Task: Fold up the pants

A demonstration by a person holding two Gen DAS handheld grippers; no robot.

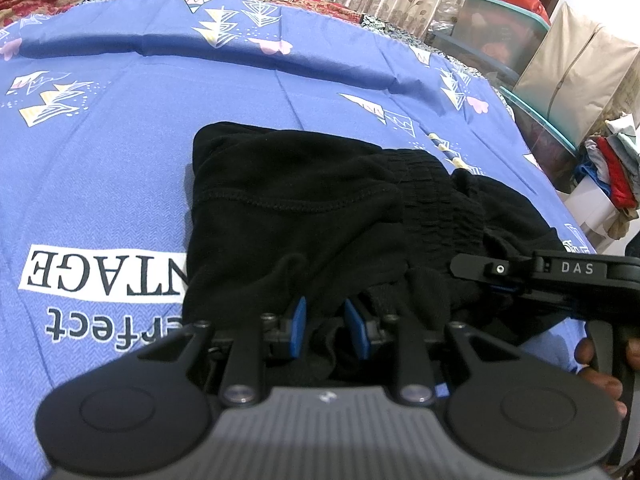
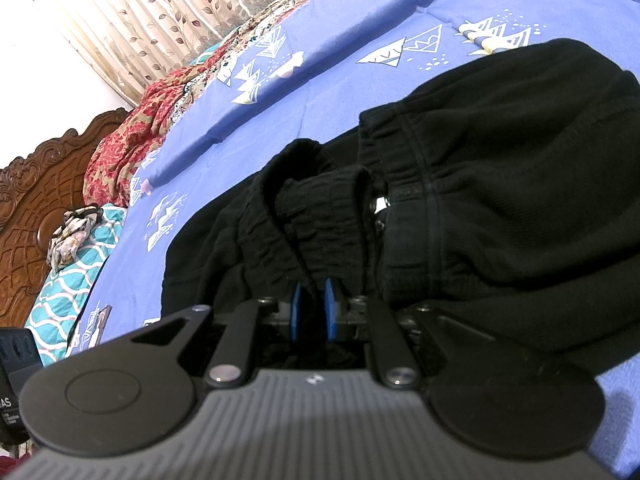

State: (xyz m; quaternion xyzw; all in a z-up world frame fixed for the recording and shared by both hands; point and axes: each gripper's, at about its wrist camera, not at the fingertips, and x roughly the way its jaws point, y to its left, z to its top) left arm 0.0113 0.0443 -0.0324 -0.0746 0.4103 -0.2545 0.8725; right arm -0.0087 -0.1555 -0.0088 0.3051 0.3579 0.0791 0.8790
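Note:
Black pants lie folded in a thick bundle on a blue printed bedsheet. My left gripper is shut on the near edge of the pants, with black cloth between its blue pads. My right gripper is shut on the elastic waistband of the pants; cloth fills the gap between its pads. The right gripper also shows in the left wrist view, coming in from the right at the waistband side of the bundle.
The sheet carries triangle prints and a white "VINTAGE" label. A red floral blanket and carved wooden headboard lie beyond. Plastic storage bins and stacked clothes stand beside the bed's right edge.

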